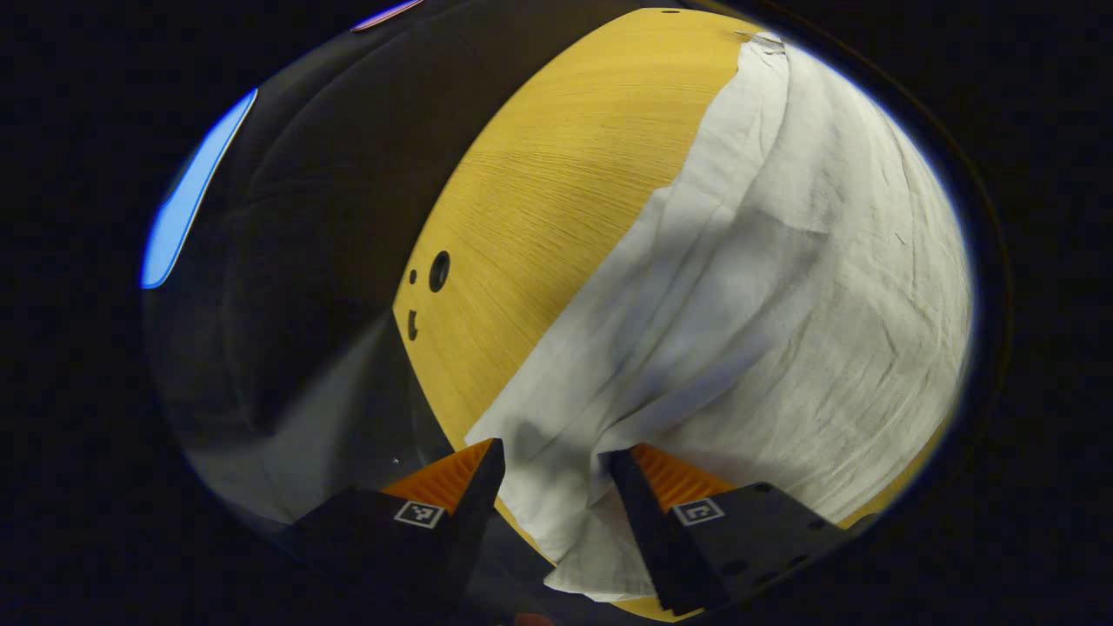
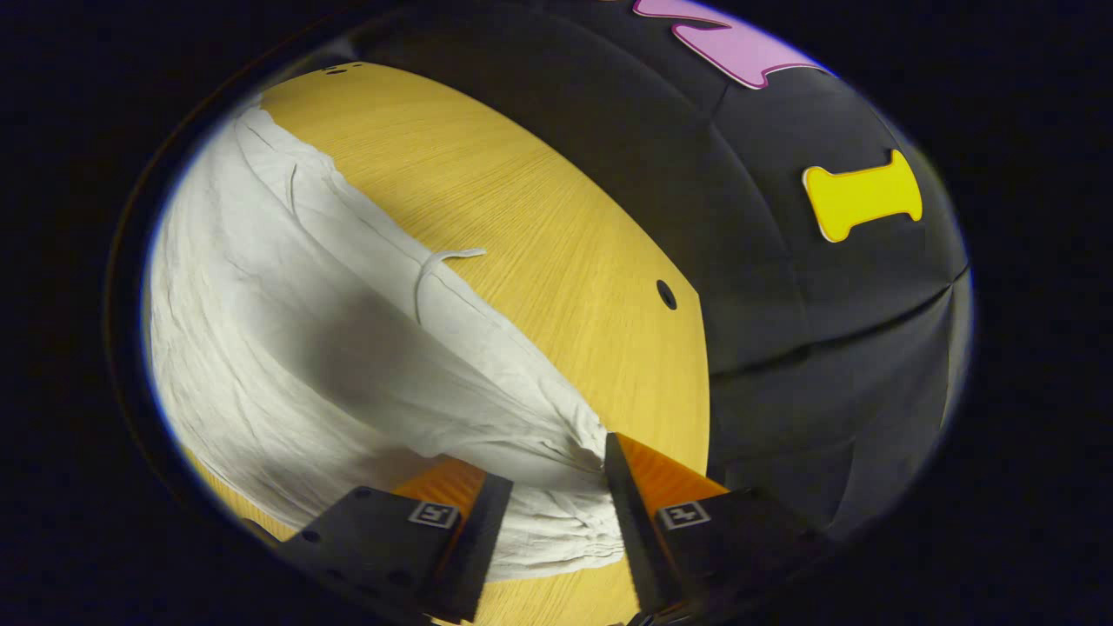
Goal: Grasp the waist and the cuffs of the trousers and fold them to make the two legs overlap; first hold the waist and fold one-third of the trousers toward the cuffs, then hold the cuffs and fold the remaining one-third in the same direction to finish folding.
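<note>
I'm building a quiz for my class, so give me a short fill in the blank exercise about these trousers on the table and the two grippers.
1. The trousers lie on a table whose top looks like ____.
2. The colour of the trousers is ____.
3. In the right gripper view, a thin ____ trails from the fabric's edge onto the table.
4. The left gripper and the right gripper each have trouser fabric ____ their two fingers.

Missing words: wood; white; drawstring; between

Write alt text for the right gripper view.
The right claw straddles a bunched edge of white trousers, its fingers apart, not pinching. The cloth spreads leftward over a yellow wooden table; a thin drawstring loops onto the wood.
</note>
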A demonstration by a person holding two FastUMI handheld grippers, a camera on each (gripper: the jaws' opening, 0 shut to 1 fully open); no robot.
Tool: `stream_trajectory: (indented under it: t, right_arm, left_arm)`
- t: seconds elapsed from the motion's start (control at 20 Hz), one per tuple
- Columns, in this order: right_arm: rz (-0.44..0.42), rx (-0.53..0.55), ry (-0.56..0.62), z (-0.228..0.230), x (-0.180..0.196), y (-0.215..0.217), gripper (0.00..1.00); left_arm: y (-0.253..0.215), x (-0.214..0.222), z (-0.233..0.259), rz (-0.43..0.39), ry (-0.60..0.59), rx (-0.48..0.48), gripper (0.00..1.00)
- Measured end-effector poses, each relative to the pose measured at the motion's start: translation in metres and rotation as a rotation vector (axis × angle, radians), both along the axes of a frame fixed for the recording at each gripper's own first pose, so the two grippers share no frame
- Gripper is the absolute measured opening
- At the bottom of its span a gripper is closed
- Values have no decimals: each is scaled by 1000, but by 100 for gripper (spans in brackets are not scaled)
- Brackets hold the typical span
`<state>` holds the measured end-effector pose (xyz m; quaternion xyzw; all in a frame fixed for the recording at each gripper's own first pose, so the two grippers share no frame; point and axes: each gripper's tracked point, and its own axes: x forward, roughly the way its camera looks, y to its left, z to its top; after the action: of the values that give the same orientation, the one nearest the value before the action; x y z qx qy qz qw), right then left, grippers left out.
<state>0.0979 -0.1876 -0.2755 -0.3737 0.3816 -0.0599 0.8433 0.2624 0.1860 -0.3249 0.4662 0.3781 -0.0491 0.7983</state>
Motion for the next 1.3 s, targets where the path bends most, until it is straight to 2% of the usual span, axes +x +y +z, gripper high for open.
stream_trajectory:
  t: [0.05, 0.1, 0.15, 0.25, 0.45, 0.6, 0.7, 0.75, 0.9, 1.1, 1.3]
  right_arm:
    - [-11, 8, -14, 4, -2, -1, 79]
    - [-22, 14, -29, 9, -3, -4, 86]
    - [-31, 13, -51, 17, -5, -8, 87]
    - [-48, 16, -97, 34, -9, -12, 96]
    - [-87, 46, -182, 60, -25, -17, 94]
    - [-128, 55, -213, 70, -40, -30, 94]
    - [-151, 86, -237, 76, -49, -34, 96]
    - [-160, 93, -252, 82, -55, -35, 94]
    - [-182, 135, -286, 91, -71, -34, 94]
    - [-249, 304, -312, 83, -94, -16, 94]
    - [-408, 555, -312, 57, -115, 8, 94]
  left_arm:
    - [2, 0, 3, 5, -16, 1, 91]
    - [2, -1, 8, 6, -38, 4, 95]
    - [2, -1, 12, 4, -64, 6, 96]
    - [2, -2, 25, -4, -122, 15, 96]
    - [1, -13, 45, -30, -196, 58, 97]
    - [0, -24, 49, -84, -210, 106, 98]
    - [-9, -33, 58, -136, -225, 106, 98]
    - [-10, -40, 63, -153, -234, 105, 97]
    - [-12, -59, 79, -172, -273, 82, 97]
    - [-14, -84, 93, -130, -347, -3, 97]
    - [-16, -114, 87, 36, -388, -213, 96]
